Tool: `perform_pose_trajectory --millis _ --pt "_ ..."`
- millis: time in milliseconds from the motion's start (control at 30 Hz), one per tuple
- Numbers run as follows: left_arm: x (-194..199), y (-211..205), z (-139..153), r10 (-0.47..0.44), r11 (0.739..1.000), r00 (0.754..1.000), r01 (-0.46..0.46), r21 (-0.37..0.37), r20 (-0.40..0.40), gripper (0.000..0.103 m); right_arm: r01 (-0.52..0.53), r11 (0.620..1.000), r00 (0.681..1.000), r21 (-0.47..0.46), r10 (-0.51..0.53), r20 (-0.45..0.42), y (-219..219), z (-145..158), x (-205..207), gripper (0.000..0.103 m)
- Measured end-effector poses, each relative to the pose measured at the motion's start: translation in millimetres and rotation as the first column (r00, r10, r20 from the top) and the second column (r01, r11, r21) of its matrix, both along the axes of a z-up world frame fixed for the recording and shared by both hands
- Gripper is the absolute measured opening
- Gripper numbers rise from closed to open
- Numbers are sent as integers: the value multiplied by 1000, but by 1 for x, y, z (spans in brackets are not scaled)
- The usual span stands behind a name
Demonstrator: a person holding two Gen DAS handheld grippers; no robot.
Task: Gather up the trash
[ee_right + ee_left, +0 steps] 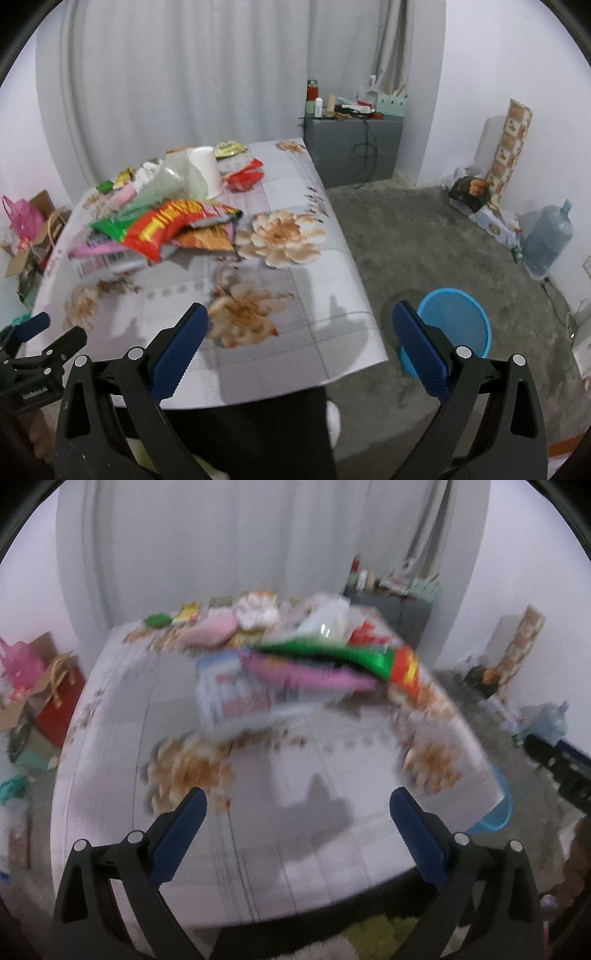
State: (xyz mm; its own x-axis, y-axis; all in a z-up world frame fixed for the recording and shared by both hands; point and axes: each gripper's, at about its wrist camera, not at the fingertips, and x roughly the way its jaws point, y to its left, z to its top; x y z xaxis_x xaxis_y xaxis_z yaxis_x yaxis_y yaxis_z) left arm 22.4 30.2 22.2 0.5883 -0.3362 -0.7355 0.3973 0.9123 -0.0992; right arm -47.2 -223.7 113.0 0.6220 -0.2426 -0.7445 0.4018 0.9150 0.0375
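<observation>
A pile of snack wrappers lies on the flowered tablecloth: a red and green bag on top, pink and white packets under it, a white cup and small wrappers behind. The left wrist view is blurred and shows the same pile ahead. My left gripper is open and empty above the near table. My right gripper is open and empty over the table's near right corner. A blue bin stands on the floor right of the table.
A grey cabinet with bottles stands behind the table by the curtain. A water jug and boxes line the right wall. Bags and cardboard lie on the floor at the left. The left gripper shows at the left edge of the right wrist view.
</observation>
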Motion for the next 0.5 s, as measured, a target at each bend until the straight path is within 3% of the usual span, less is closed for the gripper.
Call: perform_pose_trajectory --millis 233,500 --pt "42 26 36 -43 992 996 52 -114 79 97 63 997 998 -54 -62 9 4 16 12 95" --pt "106 47 69 -46 990 992 61 -130 116 97 74 996 988 58 -81 129 -24 29 28 95"
